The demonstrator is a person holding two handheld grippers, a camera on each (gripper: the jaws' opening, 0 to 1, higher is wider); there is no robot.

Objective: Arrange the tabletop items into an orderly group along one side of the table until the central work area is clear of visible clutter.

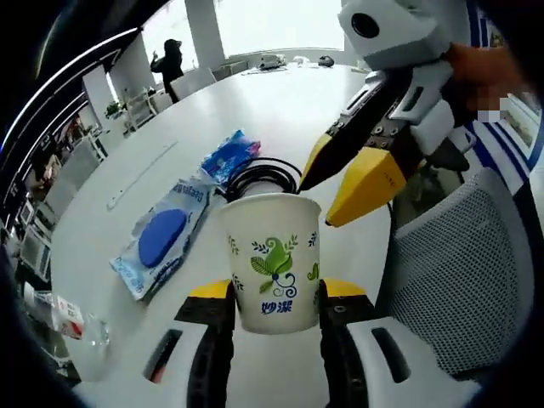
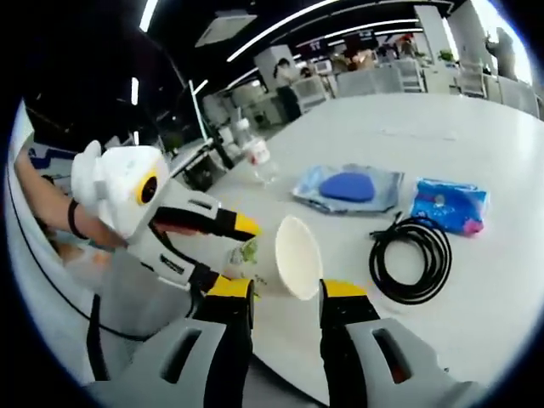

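Observation:
A white paper cup (image 1: 272,259) with a green leaf print stands upright between the yellow-tipped jaws of my left gripper (image 1: 274,293), which is shut on it low on its sides. My right gripper (image 1: 319,204) comes in from the upper right, open, its tips just above the cup's rim. In the right gripper view the cup (image 2: 297,255) appears as a white oval just beyond my right gripper (image 2: 286,293), whose jaws stand apart with nothing between them. The left gripper (image 2: 242,253) reaches in there from the left, holding the cup.
On the white table (image 1: 280,102) lie a coiled black cable (image 1: 263,174) (image 2: 410,255), a blue packet (image 1: 229,155) (image 2: 450,204), a clear bag with a blue oval item (image 1: 161,238) (image 2: 348,187) and a plastic bottle (image 1: 64,319) (image 2: 255,157). A grey mesh chair (image 1: 459,280) stands at the table edge.

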